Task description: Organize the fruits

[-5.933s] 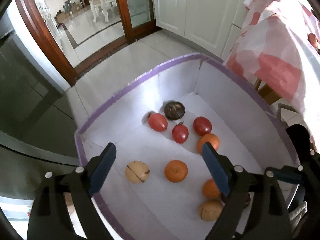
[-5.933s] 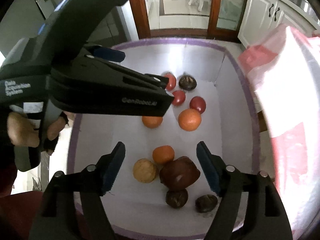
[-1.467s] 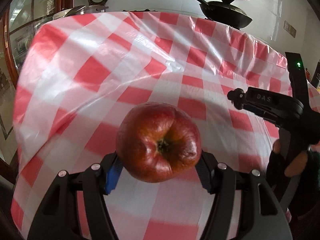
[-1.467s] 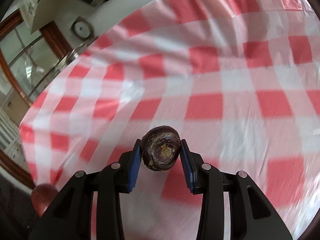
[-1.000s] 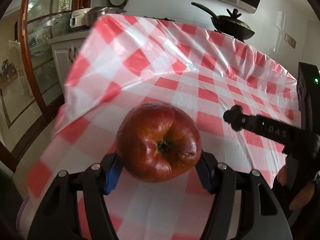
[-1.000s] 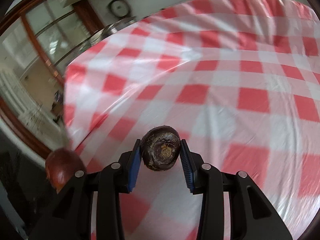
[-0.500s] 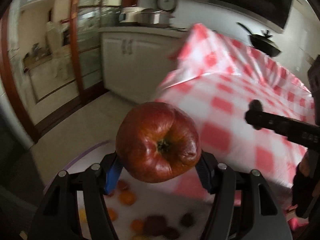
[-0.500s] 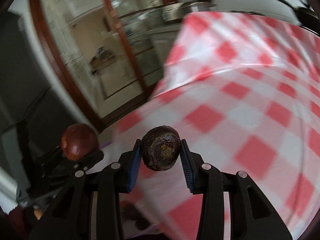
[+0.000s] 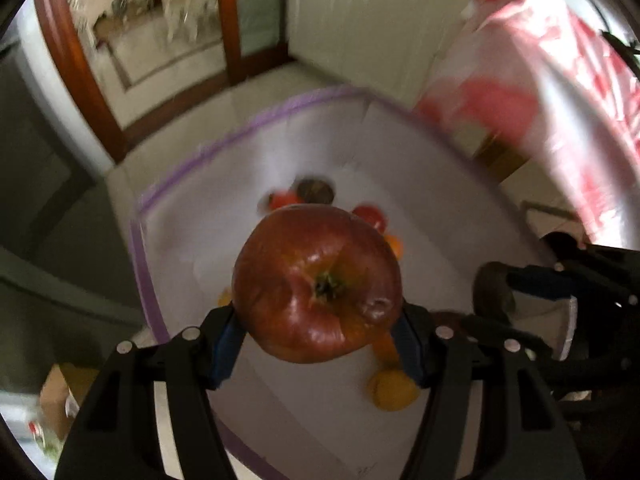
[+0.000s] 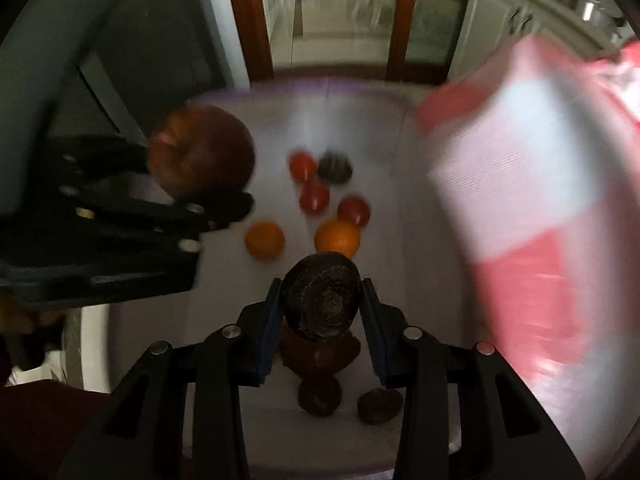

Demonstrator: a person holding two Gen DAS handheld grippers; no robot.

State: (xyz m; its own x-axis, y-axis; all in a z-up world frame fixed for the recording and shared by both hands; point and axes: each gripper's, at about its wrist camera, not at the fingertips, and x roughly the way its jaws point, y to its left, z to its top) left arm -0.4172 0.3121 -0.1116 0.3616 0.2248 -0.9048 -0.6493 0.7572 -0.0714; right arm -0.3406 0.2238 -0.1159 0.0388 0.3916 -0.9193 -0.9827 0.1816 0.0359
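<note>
Two fruits we hold over the white box (image 9: 248, 184): left hand-held gripper (image 9: 318, 342) clamps the red apple (image 9: 318, 286), right hand-held gripper (image 10: 320, 312) the dark round fruit (image 10: 322, 300).

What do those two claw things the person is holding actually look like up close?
Both are black plastic tongs with two long flat arms. On the left gripper and the right gripper each arm carries round silver screw heads and ends in a blue pad. No cables or readable markings show in these blurred views. A dark maroon sleeve shows at the lower left of the right wrist view.
</note>
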